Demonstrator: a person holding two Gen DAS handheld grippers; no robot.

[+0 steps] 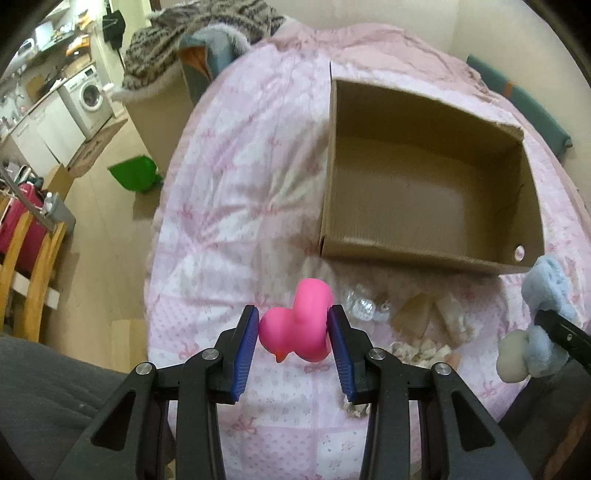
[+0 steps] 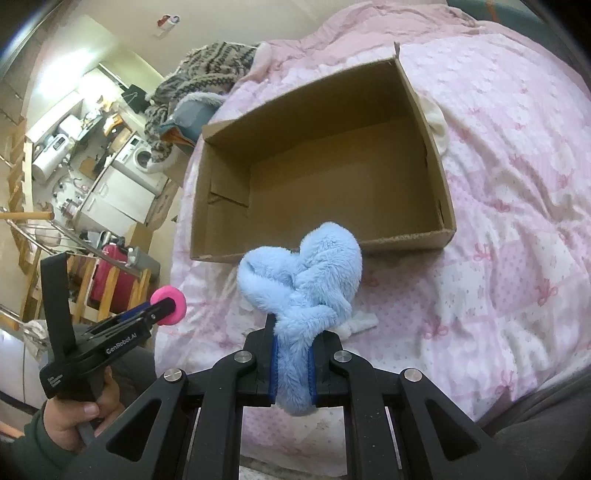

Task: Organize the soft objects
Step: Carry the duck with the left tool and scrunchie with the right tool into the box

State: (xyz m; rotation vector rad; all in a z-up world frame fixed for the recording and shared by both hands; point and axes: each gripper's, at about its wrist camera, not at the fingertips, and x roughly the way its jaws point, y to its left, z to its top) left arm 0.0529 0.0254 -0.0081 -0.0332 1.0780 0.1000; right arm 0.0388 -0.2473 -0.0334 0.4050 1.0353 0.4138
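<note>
My left gripper (image 1: pixel 293 328) is shut on a pink rubber duck (image 1: pixel 299 325) and holds it above the pink quilt, short of the box's near wall. The duck also shows in the right wrist view (image 2: pixel 170 300), at the left. My right gripper (image 2: pixel 293 354) is shut on a fluffy light-blue plush toy (image 2: pixel 303 273), held above the quilt in front of the box. The plush also shows at the right edge of the left wrist view (image 1: pixel 546 295). An open, empty cardboard box (image 1: pixel 417 254) (image 2: pixel 406 243) lies on the bed beyond both grippers.
The bed has a pink patterned quilt (image 1: pixel 229 206). Clear plastic wrappers and beige soft pieces (image 1: pixel 417 325) lie on it near the box. A striped blanket pile (image 1: pixel 199 33) sits at the bed's far end. A green bin (image 1: pixel 136 173) stands on the floor at left.
</note>
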